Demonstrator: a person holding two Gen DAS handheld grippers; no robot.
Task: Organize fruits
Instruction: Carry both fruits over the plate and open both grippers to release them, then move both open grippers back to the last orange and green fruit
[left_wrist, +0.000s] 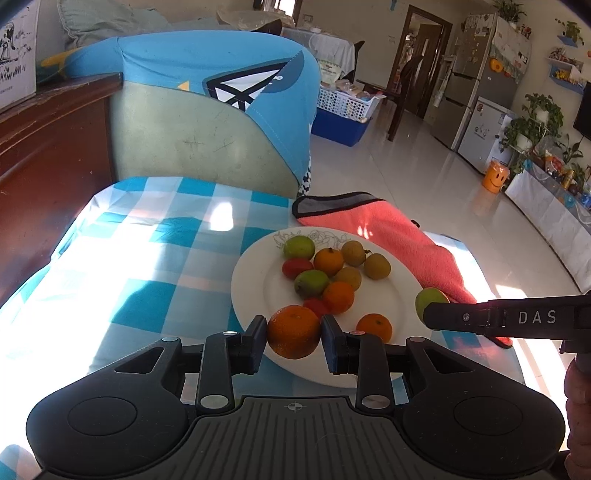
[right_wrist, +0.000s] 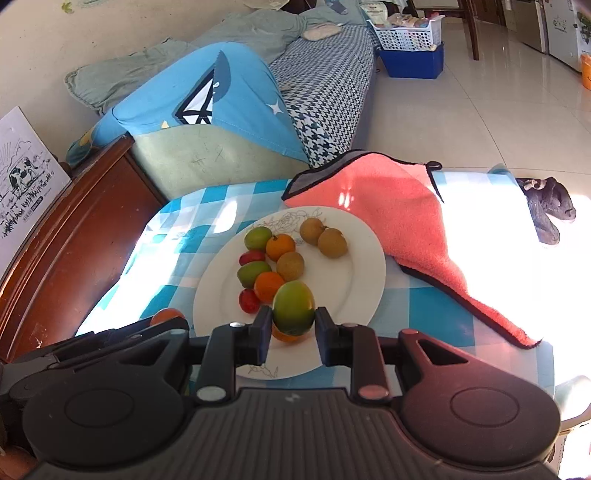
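while both tools are hovering over the white plate (left_wrist: 255, 295), i am listing what they are carrying. item one: my left gripper (left_wrist: 294, 334) is clamping a large orange (left_wrist: 293, 331) between its two pads, jaws drawn in tight to the fruit's sides, and it is sitting above the near rim of the plate. item two: my right gripper (right_wrist: 293, 325) is pinching a green fruit (right_wrist: 294, 308) with a reddish blush, jaws likewise closed in against it, above the near part of the plate; in the left view that fruit is showing at the tip of the right tool's arm, beside the plate's right edge. item three: the plate is resting on a blue-and-white checked cloth (left_wrist: 147, 229) and is holding small oranges (left_wrist: 328, 261), green fruits (left_wrist: 298, 246), brownish round fruits (right_wrist: 332, 242) and red ones (left_wrist: 295, 266), mostly clustered toward its left and far side. item four: a pink towel (right_wrist: 388, 206) is lying just beyond the plate, its edge touching the rim.
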